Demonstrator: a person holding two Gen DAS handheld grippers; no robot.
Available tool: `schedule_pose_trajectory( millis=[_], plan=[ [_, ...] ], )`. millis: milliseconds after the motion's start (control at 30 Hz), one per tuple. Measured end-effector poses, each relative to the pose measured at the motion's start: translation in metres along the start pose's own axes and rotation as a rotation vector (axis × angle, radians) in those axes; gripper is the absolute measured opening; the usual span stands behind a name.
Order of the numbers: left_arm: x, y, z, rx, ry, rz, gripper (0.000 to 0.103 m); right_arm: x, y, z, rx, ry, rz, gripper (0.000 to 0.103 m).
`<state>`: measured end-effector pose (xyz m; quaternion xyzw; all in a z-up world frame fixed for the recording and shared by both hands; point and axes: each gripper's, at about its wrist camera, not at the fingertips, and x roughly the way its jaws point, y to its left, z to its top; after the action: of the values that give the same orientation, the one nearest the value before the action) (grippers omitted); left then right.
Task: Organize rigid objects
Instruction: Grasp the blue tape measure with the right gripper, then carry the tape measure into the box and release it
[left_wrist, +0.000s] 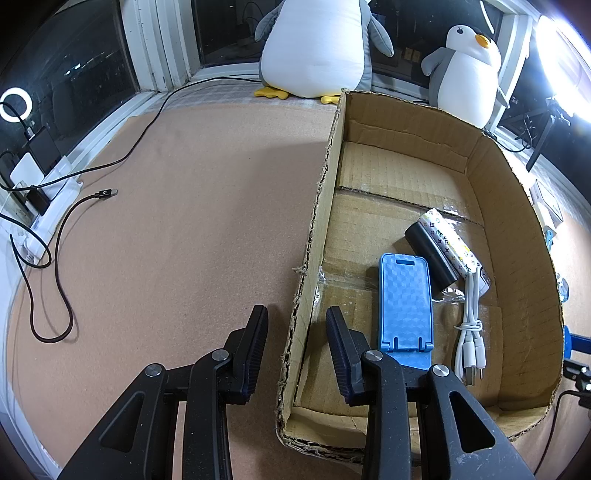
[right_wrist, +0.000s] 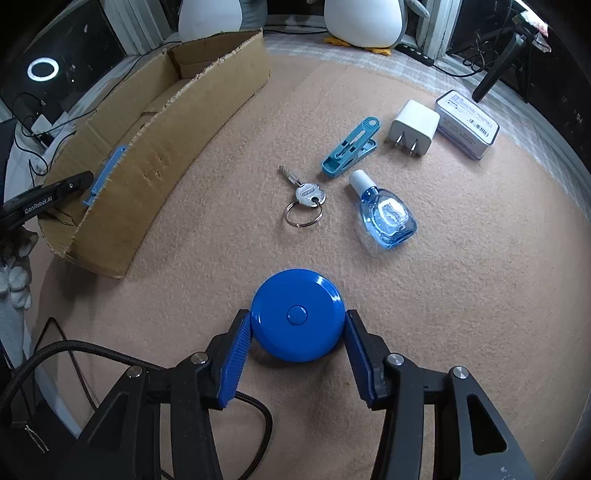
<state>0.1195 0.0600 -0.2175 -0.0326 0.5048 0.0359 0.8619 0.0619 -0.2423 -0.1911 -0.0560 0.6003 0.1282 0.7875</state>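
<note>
My right gripper (right_wrist: 297, 320) is shut on a round blue tape measure (right_wrist: 297, 314), its pads pressing both sides just over the tan mat. Beyond it lie a key on a ring (right_wrist: 308, 195), a teal clip (right_wrist: 349, 151), a white charger plug (right_wrist: 413, 127), a blue bottle (right_wrist: 386, 216) and a white tin (right_wrist: 467, 123). My left gripper (left_wrist: 296, 310) is open and straddles the left wall of the cardboard box (left_wrist: 517, 221). Inside the box lie a blue phone stand (left_wrist: 405, 299), a black cylinder (left_wrist: 430, 258), a patterned white tube (left_wrist: 452, 243) and a coiled white cable (left_wrist: 471, 325).
A black USB cable (left_wrist: 107, 194) snakes across the mat left of the box. Two plush penguins (left_wrist: 314, 48) sit by the window behind it. A white power strip (left_wrist: 48, 206) lies at the left edge. A braided cable (right_wrist: 92, 350) runs under my right gripper.
</note>
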Motion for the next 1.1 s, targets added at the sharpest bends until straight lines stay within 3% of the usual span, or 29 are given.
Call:
schedule_pose_trajectory(
  millis=[200, 600, 867, 1100],
  plan=[
    [0.000, 0.000, 0.000, 0.001, 0.000, 0.001, 0.036, -0.022, 0.001, 0.019, 0.017, -0.071, 0.041, 0.046],
    [0.000, -0.001, 0.000, -0.001, 0.000, 0.000, 0.036, -0.054, 0.049, 0.081, -0.029, -0.230, 0.127, 0.046],
    [0.001, -0.001, 0.000, -0.003, 0.000, -0.002, 0.036, -0.036, 0.080, 0.122, -0.059, -0.241, 0.153, 0.046],
    [0.001, -0.001, 0.000, -0.004, 0.000, -0.002, 0.036, -0.015, 0.098, 0.144, -0.110, -0.231, 0.079, 0.046]
  ],
)
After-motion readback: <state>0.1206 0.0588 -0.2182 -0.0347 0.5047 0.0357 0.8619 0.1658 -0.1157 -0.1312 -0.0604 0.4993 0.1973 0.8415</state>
